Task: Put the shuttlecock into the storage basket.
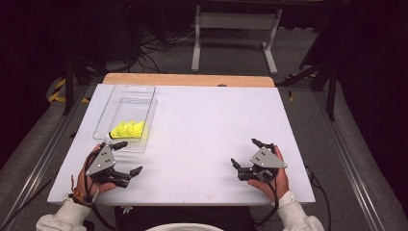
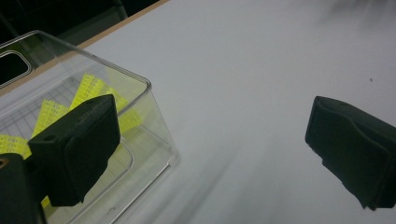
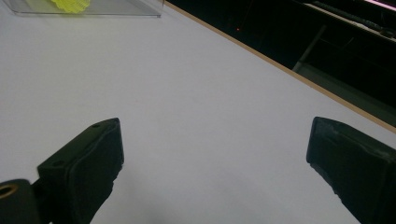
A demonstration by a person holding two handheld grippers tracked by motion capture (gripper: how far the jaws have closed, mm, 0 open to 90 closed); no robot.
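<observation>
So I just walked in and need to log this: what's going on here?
A person holds a gripper in each hand over a white table. Both are open and hold nothing. The left gripper sits beside a clear plastic tray containing yellow shuttlecocks; the right gripper rests apart, over bare table.

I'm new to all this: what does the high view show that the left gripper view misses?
High view alone: both hands, the right tongs, the whole table and the floor beyond.
Left gripper view alone: a close look at the clear box's near corner beside one black jaw.
Both: the clear box, yellow shuttlecocks inside, the left tongs spread open.
</observation>
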